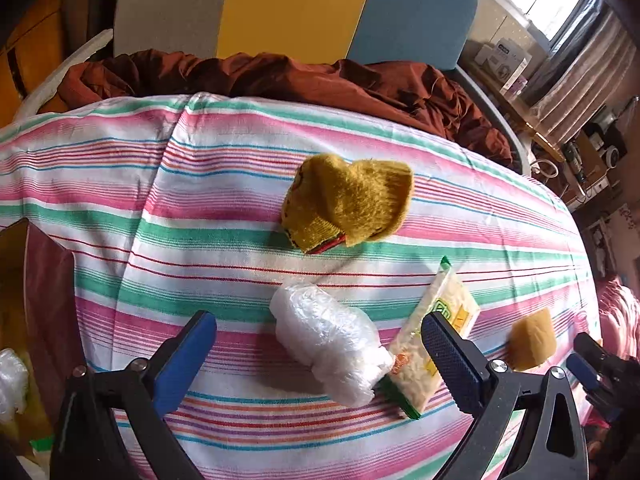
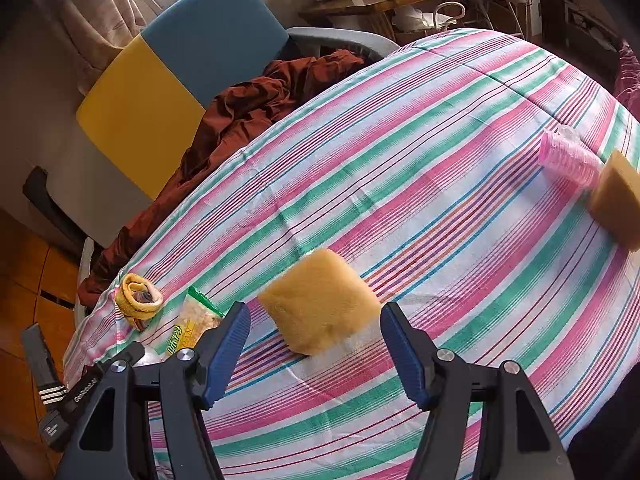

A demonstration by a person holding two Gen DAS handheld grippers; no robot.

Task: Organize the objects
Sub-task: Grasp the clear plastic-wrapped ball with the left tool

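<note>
My left gripper (image 1: 320,360) hangs open over the striped bedspread (image 1: 224,184). A clear plastic-wrapped bundle (image 1: 332,348) lies between its blue fingers, untouched. A snack packet (image 1: 434,336) rests against the bundle by the right finger. A rolled yellow sock (image 1: 348,204) lies farther off. My right gripper (image 2: 316,314) is open, and a yellow sponge (image 2: 320,300) sits on the bedspread (image 2: 440,168) at its fingertips with gaps on both sides. In the left wrist view that sponge (image 1: 532,344) shows at the right, beside the right gripper (image 1: 592,368).
An open cardboard box (image 1: 44,280) with plastic inside stands at the left edge. A rust-red blanket (image 1: 280,76) is bunched at the far side below yellow and blue panels. A second sponge (image 2: 616,200) and a pink ribbed roller (image 2: 568,160) lie at the right.
</note>
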